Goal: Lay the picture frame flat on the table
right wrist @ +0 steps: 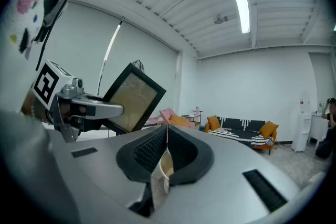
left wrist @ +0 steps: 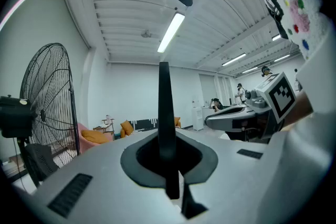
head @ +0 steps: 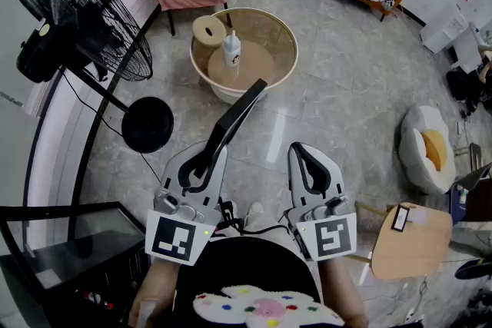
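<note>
A: Status on the frame?

B: Not down yet. The left hand-held gripper [head: 206,162] is clamped on one edge of the black-bordered picture frame with a tan panel [head: 234,119]. The frame sticks out ahead of the jaws, in the air and tilted.

A: Gripper cams agree?

B: Yes. In the left gripper view the frame's black edge [left wrist: 164,107] runs straight up between the closed jaws. In the right gripper view the frame's face [right wrist: 131,98] shows off to the left, held by the left hand-held gripper [right wrist: 89,108].

A: Right side?

B: The right hand-held gripper [head: 309,165] has its jaws together with nothing in them. It sits just beside the left one, apart from the frame.

A: Where's the surface?

B: A round cream-rimmed surface with a tan top [head: 227,92] is ahead of both grippers. Can't tell if the frame's far end is over its rim or short of it. A white bottle [head: 231,50] and a round pale wooden disc [head: 209,30] stand on its far-left part.

A: What's left?

B: My read: the pick-up is done and the rest isn't. Carry the frame forward, tip it level, set it on the tan top clear of the bottle, then let go.
</note>
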